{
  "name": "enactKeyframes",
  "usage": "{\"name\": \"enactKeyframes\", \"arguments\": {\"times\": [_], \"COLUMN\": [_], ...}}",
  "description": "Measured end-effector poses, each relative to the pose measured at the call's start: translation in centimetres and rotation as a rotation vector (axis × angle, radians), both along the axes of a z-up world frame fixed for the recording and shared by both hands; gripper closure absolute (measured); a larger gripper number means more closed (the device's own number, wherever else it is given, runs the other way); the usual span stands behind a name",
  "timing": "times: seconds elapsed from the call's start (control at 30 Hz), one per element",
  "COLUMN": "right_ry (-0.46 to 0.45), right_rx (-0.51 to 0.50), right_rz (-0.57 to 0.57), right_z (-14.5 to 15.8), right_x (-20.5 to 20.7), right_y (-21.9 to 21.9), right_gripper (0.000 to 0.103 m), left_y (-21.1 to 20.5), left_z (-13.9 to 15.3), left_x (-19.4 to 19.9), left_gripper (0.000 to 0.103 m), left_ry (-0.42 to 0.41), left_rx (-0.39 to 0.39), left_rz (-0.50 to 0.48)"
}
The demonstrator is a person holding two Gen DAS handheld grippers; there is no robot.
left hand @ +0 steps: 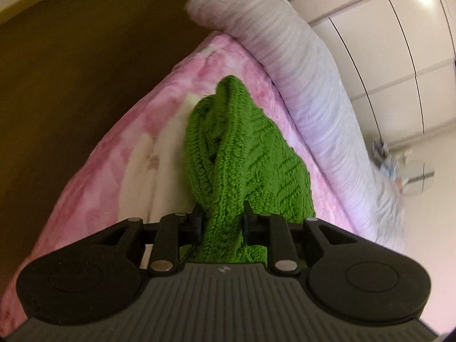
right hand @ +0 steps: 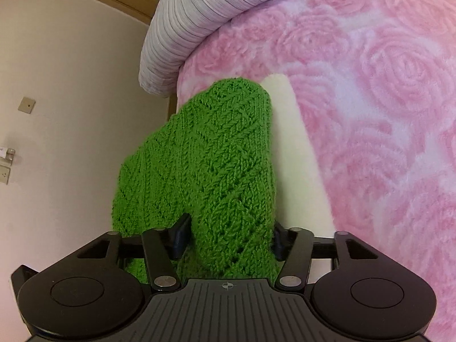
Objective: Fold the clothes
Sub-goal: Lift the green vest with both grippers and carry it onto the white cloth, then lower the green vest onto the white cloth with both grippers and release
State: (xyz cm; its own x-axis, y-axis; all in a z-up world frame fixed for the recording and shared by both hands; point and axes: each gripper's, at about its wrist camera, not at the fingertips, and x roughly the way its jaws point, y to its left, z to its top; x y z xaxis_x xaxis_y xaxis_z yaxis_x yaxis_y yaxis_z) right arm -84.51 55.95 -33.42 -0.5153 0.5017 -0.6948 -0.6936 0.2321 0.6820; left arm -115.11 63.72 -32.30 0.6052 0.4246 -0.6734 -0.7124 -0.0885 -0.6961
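One green knit garment (left hand: 242, 154), one pink blanket (right hand: 370, 85), one striped quilt (left hand: 299, 65).

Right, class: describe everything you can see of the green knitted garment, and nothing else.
The green knitted garment is chunky bright-green yarn with a diagonal openwork pattern. It is bunched, not flat. The left gripper and right gripper each pinch a fold of it. It hangs over the pink rose-patterned blanket; its full shape cannot be told.
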Motion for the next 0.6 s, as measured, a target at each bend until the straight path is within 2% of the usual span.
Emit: {"name": "enactKeyframes", "arguments": {"times": [0.1, 0.2, 0.3, 0.33, 0.4, 0.5, 0.6], "right_ry": [-0.028, -0.056, -0.084, -0.093, -0.111, -0.187, -0.289], "right_rx": [-0.002, -0.005, -0.007, -0.008, -0.010, -0.008, -0.004], "right_rz": [0.022, 0.045, 0.067, 0.075, 0.090, 0.134, 0.191], "right_z": [0.6, 1.2, 1.9, 2.1, 2.5, 3.1, 3.7], "right_x": [-0.2, -0.5, -0.7, -0.8, -1.0, -2.1, -3.7], "right_y": [-0.9, -1.8, -2.7, -3.0, -3.6, -3.7, -3.3], "right_gripper": [0.043, 0.043, 0.045, 0.064, 0.079, 0.082, 0.081], "left_y": [-0.8, -2.3, -3.8, -4.2, -4.7, -4.5, -4.4], "left_z": [1.4, 1.7, 1.3, 1.1, 1.0, 1.2, 1.5], "left_x": [-0.4, -1.5, -2.1, -2.3, -2.4, -2.3, -2.0], "left_gripper": [0.083, 0.082, 0.083, 0.087, 0.093, 0.094, 0.093], "left_ry": [0.035, -0.008, -0.018, -0.015, 0.011, 0.091, 0.110], "left_rx": [0.001, -0.045, -0.071, -0.070, -0.055, -0.017, -0.018], "left_rz": [0.003, 0.037, 0.039, 0.041, 0.045, 0.037, 0.020]}}
